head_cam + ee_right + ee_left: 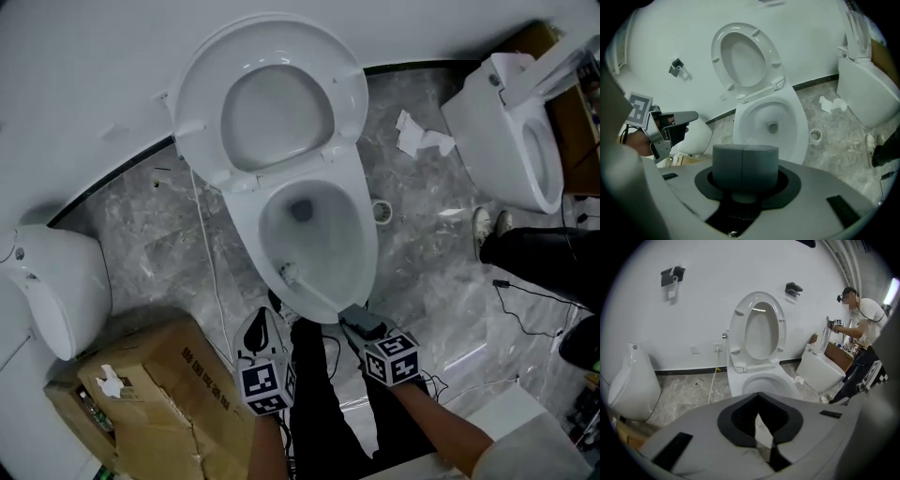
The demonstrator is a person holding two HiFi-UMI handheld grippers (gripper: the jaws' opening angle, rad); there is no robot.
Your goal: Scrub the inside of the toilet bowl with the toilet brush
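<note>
Grey-veined floor under a white wall, bearing a toilet with seat and lid tipped up and the toilet bowl lying open. Holding the toilet brush in the right gripper, jaws closed round the near end of the handle, with the bristle head resting low on the bowl's near-left inner wall and the handle slanting up over the front rim. Carrying the left gripper low, just beside the front of the bowl, jaws drawn together at the tips and gripping nothing. Judging the step in hand as the scrub itself, probably somewhere in its early or middle part, without any way of telling the stretch of wall already covered. Doing it well: pressing the bristles flat against the porcelain, sweeping round the wall in overlapping arcs, working beneath the rim before going down toward the outlet, and rolling the wrist for following the curve rather than skating off it. Gripping the thin handle firmly, guarding against twist in a slack hold. Avoiding flicks over the rim, with a cardboard box and a white cable lying near on the floor.
</note>
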